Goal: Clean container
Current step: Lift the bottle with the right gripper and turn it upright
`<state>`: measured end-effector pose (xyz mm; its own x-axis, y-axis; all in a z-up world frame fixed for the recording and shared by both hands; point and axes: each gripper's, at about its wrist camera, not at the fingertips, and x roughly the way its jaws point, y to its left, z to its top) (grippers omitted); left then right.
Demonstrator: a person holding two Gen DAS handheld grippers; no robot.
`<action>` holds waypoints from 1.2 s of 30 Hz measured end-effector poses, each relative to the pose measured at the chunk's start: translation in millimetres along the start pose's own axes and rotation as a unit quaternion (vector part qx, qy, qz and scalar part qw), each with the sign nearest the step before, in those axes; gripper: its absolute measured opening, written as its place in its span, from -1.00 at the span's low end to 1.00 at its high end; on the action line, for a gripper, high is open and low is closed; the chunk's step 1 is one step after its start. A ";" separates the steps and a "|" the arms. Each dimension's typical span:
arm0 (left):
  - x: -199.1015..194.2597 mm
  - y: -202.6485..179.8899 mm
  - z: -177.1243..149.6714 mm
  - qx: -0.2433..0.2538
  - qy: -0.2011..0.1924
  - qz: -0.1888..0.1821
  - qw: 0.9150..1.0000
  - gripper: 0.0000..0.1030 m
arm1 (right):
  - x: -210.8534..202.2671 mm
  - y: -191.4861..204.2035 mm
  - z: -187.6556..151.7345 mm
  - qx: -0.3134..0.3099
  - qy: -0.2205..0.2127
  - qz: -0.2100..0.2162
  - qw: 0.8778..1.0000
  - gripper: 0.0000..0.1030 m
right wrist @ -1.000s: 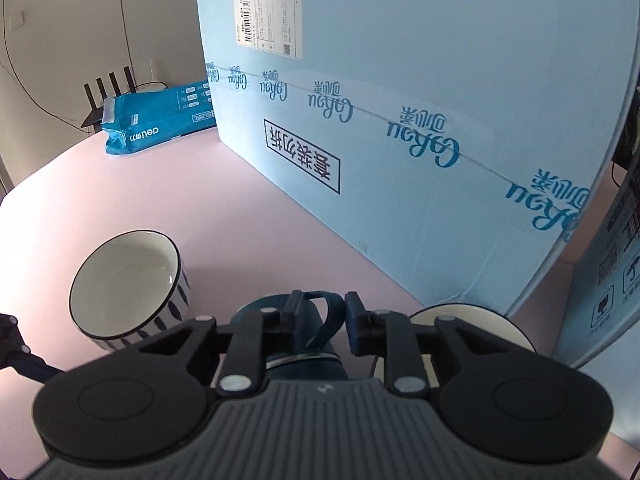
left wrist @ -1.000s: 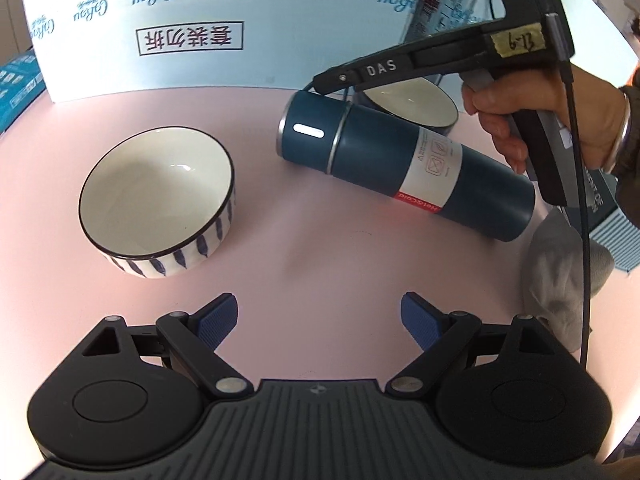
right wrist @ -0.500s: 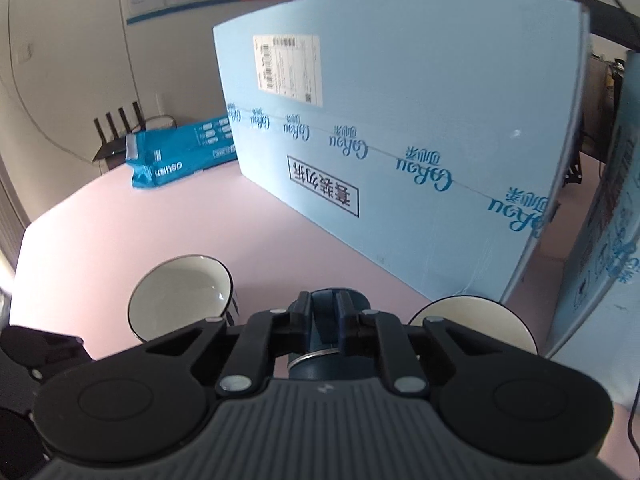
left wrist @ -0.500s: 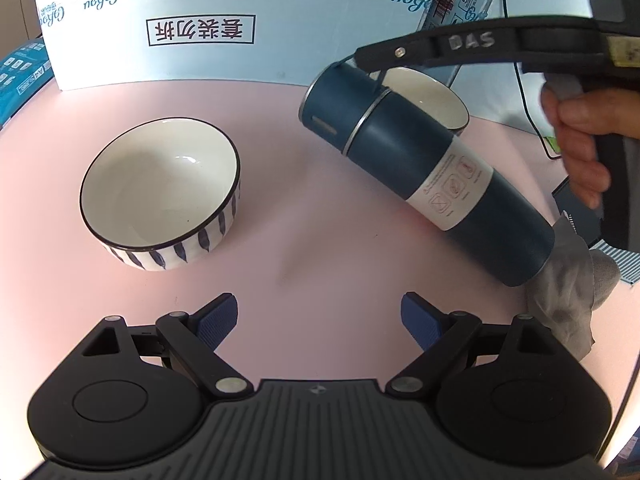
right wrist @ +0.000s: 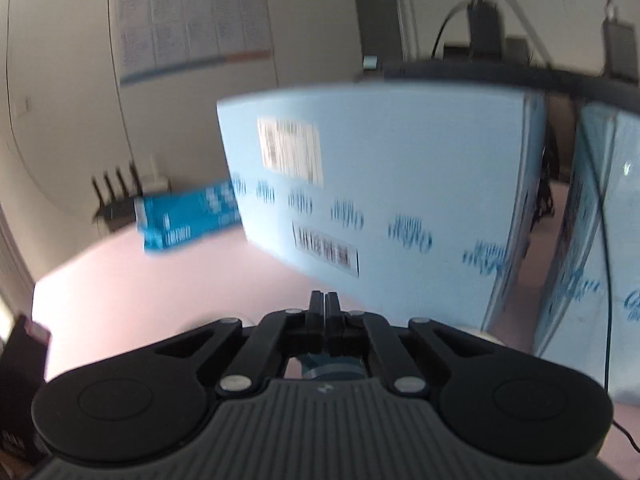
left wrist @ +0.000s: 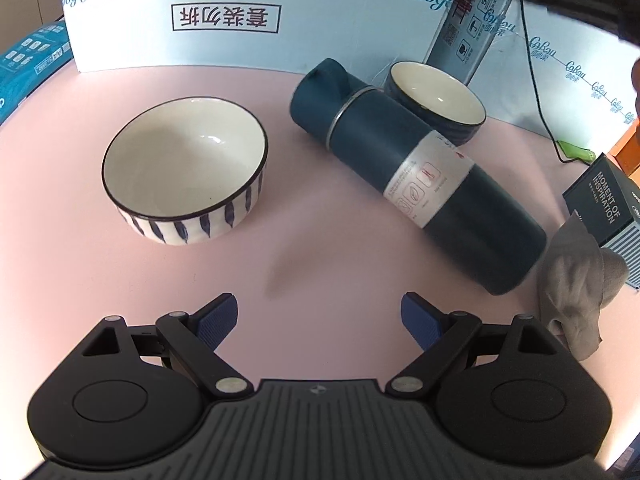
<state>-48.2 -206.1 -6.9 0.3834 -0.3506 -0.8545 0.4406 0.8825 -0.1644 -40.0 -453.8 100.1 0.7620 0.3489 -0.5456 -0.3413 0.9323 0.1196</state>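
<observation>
Right wrist view (blurred): right gripper (right wrist: 325, 312) hides most of flask (right wrist: 334, 368).

Right gripper (right wrist: 325, 307) with jaws closed together, empty; blue box (right wrist: 400, 184) ahead of the jaws, dark flask (right wrist: 334, 367) glimpsed beneath them.

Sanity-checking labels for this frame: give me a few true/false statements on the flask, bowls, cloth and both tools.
1. The dark blue steel flask lies on its side on the pink table. True.
2. The right tool grips the flask. False: its jaws are shut with nothing between them.
3. The left tool is open and empty. True.
4. The crumpled grey cloth sits inside the white striped bowl. False: it lies on the table by the flask's base; the bowl is empty.
</observation>
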 end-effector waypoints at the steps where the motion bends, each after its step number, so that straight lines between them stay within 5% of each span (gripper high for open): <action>1: -0.1 0.6 -1.5 -0.002 0.001 -0.002 1.000 0.70 | 8.3 -0.1 -2.4 -0.005 0.015 -0.005 1.000 -0.91; 9: -0.1 15.0 -11.9 -0.031 0.011 -0.013 0.999 0.70 | 61.4 29.9 -6.7 -0.041 0.089 0.046 0.994 -0.78; 14: 5.2 25.7 -12.6 -0.049 0.018 -0.022 0.998 0.70 | 82.6 49.5 -10.9 -0.088 0.112 0.048 0.989 -0.39; 26: 1.6 38.1 -11.9 -0.053 0.020 -0.033 0.998 0.70 | 114.3 57.7 -12.2 -0.153 0.143 -0.001 0.978 -0.49; 27: 1.4 38.2 -12.1 -0.054 0.020 -0.033 0.998 0.70 | 115.0 56.9 -12.6 -0.155 0.139 -0.005 0.978 -0.64; 36: 0.3 37.5 -13.1 -0.055 0.021 -0.031 0.998 0.71 | 81.5 42.1 -4.8 -0.108 0.093 -0.013 0.990 -0.70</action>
<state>-42.1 -169.0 -19.7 0.3226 -0.3948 -0.8603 0.3702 0.8891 -0.2693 5.1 -386.6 56.7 0.6640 0.2828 -0.6922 -0.4476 0.8919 -0.0650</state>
